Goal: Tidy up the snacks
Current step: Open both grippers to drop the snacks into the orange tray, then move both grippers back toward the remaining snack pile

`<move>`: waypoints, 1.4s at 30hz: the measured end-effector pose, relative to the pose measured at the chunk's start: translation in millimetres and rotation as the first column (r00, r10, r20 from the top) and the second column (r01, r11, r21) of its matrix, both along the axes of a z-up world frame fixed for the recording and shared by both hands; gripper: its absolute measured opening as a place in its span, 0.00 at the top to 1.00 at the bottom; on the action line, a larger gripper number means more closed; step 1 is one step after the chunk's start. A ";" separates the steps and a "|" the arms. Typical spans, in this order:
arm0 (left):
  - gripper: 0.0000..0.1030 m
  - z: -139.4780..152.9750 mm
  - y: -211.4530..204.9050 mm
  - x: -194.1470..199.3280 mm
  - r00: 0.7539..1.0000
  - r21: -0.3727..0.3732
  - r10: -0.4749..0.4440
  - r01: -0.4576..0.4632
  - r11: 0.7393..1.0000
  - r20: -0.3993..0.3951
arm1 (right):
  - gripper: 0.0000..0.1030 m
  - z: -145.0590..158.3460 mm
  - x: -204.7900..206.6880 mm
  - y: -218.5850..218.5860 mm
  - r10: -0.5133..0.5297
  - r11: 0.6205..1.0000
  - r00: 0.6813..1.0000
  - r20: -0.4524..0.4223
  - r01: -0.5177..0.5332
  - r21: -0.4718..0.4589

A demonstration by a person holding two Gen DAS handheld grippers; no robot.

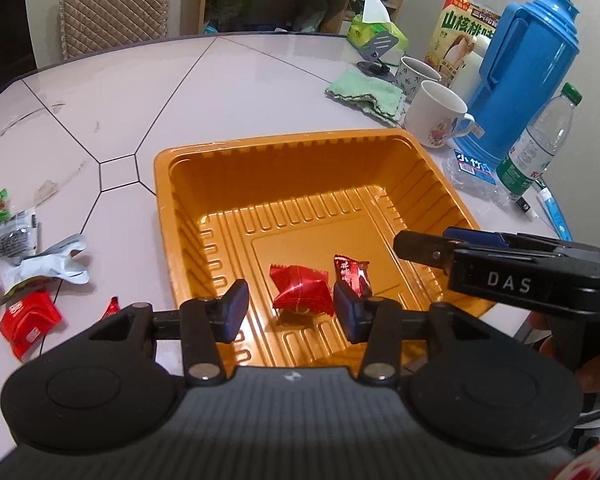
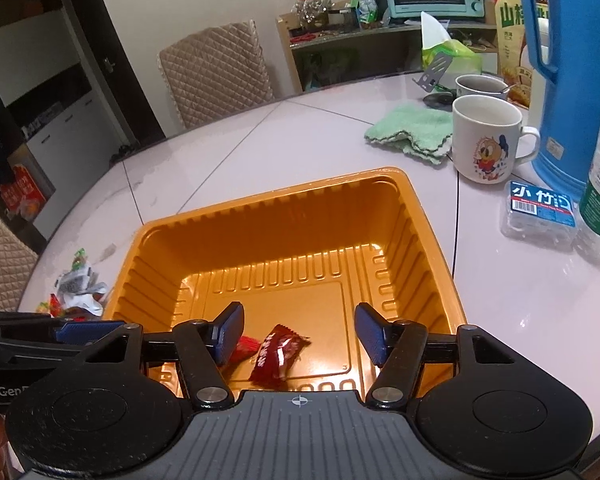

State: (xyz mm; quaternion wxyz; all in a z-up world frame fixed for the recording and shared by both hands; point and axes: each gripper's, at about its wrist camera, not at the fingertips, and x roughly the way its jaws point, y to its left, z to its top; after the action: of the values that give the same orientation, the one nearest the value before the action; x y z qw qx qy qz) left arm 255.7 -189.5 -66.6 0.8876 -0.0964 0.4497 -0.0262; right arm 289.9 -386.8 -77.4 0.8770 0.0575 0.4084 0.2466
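An orange plastic tray sits on the pale table. Two wrapped candies lie on its floor: a bright red one and a dark red one. My left gripper hangs open over the tray's near side; the bright red candy rests loose between its blue pads. My right gripper is open above the dark red candy, not touching it. In the left wrist view the right gripper reaches in from the right. Several loose snack packets lie on the table left of the tray.
Right of the tray stand two mugs, a blue thermos jug, a water bottle and a small clear packet. A green cloth, a tissue pack and a snack box lie behind. A padded chair stands beyond the table.
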 end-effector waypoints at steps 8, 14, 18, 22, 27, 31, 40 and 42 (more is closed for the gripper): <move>0.58 23.8 22.2 -35.8 0.998 -0.033 0.049 -0.048 0.998 0.036 | 0.39 17.0 -28.5 -6.8 -0.010 0.999 1.000 0.026 0.008 0.045; 0.57 37.6 46.7 -69.8 0.995 -0.014 0.078 -0.078 0.997 0.057 | 0.39 29.9 -51.9 -6.0 -0.013 0.994 0.999 0.030 0.009 0.111; 0.57 42.0 67.3 -91.4 0.993 0.017 0.092 -0.093 0.996 0.069 | 0.39 38.1 -71.9 4.8 -0.008 0.988 1.000 0.024 0.004 0.155; 0.56 42.9 90.9 -110.4 0.991 0.055 0.097 -0.102 0.993 0.088 | 0.39 41.5 -90.9 23.6 0.004 0.984 1.000 0.018 -0.007 0.176; 0.56 36.5 122.2 -123.9 0.991 0.080 0.097 -0.105 0.991 0.091 | 0.39 43.2 -109.7 58.0 0.024 0.981 1.000 -0.008 -0.022 0.195; 0.56 26.2 142.3 -125.1 0.995 0.106 0.073 -0.081 0.991 0.073 | 0.39 41.2 -119.1 91.2 0.047 0.983 0.999 -0.014 -0.044 0.178; 0.56 9.1 178.4 -115.6 0.999 0.095 -0.003 -0.002 0.995 0.048 | 0.39 24.7 -126.9 159.0 0.057 0.991 0.997 -0.059 -0.049 0.123; 0.56 5.4 183.6 -111.3 0.999 0.099 -0.022 0.018 0.995 0.046 | 0.39 21.7 -126.4 166.5 0.042 0.993 0.997 -0.063 -0.035 0.109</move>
State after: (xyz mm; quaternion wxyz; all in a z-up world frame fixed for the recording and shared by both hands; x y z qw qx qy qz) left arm 144.4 -5.9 -61.2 0.9014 -0.0475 0.4302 -0.0152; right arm 163.5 -220.2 -55.7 0.8537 0.1048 0.4242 0.2832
